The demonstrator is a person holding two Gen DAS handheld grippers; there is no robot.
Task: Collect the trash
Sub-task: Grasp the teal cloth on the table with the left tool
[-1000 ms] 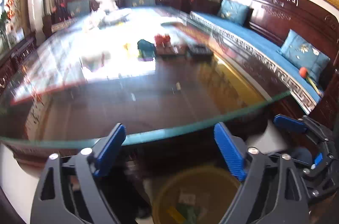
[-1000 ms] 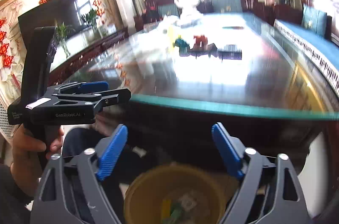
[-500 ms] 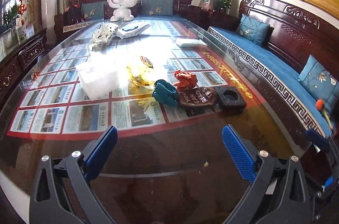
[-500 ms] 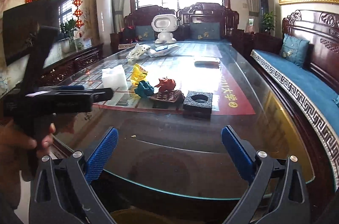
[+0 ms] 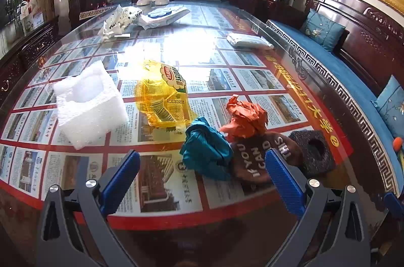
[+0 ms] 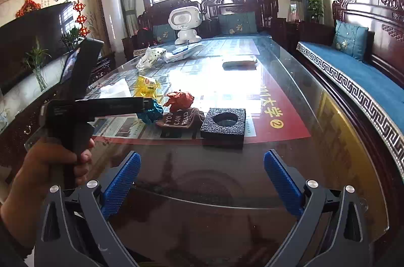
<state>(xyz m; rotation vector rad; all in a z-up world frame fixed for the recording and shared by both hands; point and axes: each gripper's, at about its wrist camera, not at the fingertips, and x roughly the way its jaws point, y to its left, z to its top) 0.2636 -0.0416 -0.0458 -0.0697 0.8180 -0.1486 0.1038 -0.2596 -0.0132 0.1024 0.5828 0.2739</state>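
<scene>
Teal crumpled paper (image 5: 205, 153) sits on the glass table (image 5: 161, 241) just beyond the left gripper (image 5: 202, 181), jaws wide apart, orange wad (image 5: 243, 119) to its right. Right gripper (image 6: 202, 181) hangs nearer, fingers spread, holding nothing.

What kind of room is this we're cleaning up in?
Most likely a home living room in traditional Chinese style: carved dark-wood sofas with blue cushions surround a long glass-topped table, a television stands on one side, and red knot ornaments hang on the wall.
</scene>
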